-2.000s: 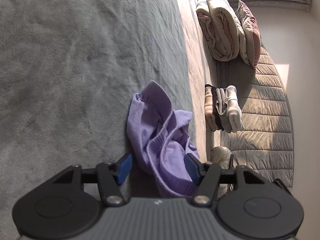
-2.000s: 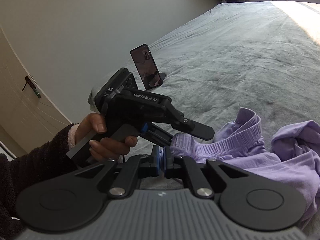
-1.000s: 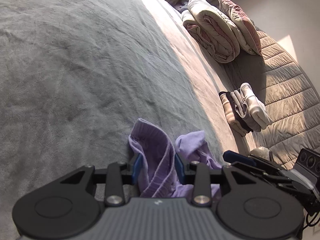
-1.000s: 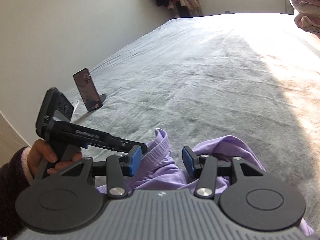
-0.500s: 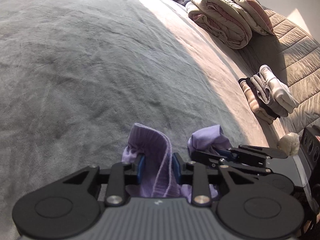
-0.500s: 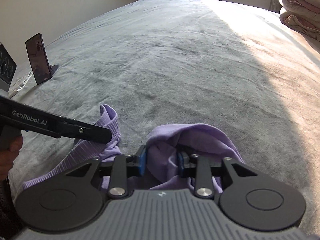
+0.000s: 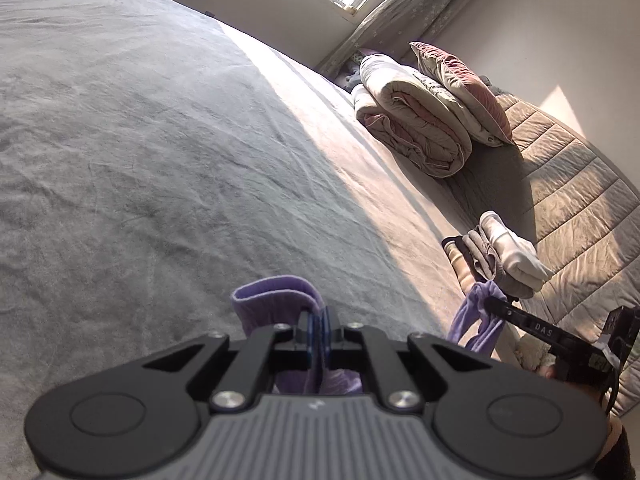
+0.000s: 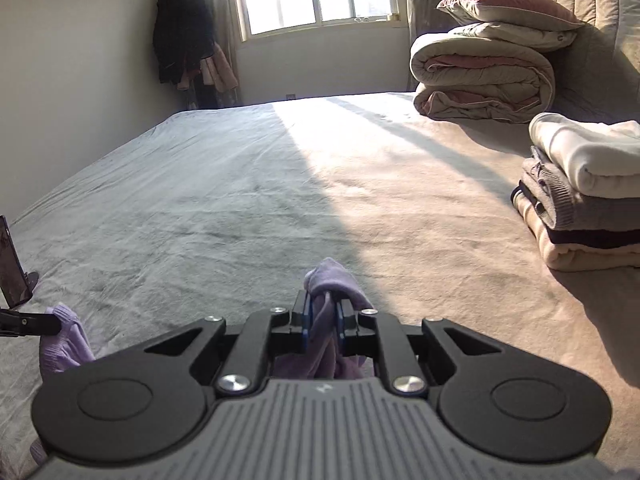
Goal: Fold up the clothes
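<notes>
A lilac garment (image 7: pixel 276 296) is lifted off the grey bed cover (image 7: pixel 140 140) and held at two places. My left gripper (image 7: pixel 319 330) is shut on a ribbed edge of it, and the cloth bulges out past the blue pads. My right gripper (image 8: pixel 323 320) is shut on another bunch of the same lilac garment (image 8: pixel 332 276). In the left wrist view the right gripper's fingers (image 7: pixel 496 305) pinch a lilac fold to the right. In the right wrist view a left finger (image 8: pixel 28 330) holds cloth at the far left. The rest of the garment hangs hidden below both grippers.
A stack of folded clothes (image 8: pixel 580 192) lies on the right of the bed. A rolled duvet (image 8: pixel 480 76) with a pillow on top sits by the padded headboard (image 7: pixel 580 208). A phone on a stand (image 8: pixel 12 268) stands at the left edge. Dark clothes (image 8: pixel 184 32) hang in the far corner.
Both grippers closed on the lilac garment and rose with it. They have moved apart, and both views now tilt up towards the window.
</notes>
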A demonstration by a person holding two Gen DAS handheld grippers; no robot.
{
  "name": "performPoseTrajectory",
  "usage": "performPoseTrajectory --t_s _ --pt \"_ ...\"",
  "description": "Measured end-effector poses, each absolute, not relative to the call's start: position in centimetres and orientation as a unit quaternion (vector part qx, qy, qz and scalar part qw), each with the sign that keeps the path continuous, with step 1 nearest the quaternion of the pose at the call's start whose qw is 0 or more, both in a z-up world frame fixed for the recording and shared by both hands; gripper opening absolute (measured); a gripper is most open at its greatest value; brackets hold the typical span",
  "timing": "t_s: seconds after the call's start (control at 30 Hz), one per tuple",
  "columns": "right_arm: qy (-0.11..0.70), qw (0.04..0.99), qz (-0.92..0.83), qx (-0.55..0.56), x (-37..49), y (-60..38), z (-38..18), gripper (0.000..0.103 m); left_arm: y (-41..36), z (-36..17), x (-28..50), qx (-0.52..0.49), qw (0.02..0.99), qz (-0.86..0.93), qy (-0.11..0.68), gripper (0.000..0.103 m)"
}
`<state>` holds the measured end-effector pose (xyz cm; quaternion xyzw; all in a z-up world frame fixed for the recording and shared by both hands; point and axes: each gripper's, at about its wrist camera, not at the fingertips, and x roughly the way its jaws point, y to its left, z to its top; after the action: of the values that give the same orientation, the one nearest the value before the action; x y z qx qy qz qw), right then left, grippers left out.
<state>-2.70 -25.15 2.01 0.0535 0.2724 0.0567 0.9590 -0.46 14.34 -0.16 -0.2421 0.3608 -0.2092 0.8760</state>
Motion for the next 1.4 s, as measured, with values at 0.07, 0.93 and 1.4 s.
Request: performPoseTrajectory --t_s 0.07,0.93,1.4 --pt "0.275 0.959 0.045 0.057 -3.4 -26.4 2.3 0.015 15.2 -0.1 -0.9 -0.254 0.872 -0.209 0.361 0.004" --pt "0.371 0.926 0.063 0.041 -10.2 -31.9 -0.5 0.039 21.0 -4.8 -5.8 -0.264 0.799 -0.232 0.488 0.024" --pt "0.371 0.892 0.258 -0.005 -8.2 -23.5 -0.8 0.041 22.4 -6.2 -4.5 -0.375 0.758 -0.233 0.480 0.037"
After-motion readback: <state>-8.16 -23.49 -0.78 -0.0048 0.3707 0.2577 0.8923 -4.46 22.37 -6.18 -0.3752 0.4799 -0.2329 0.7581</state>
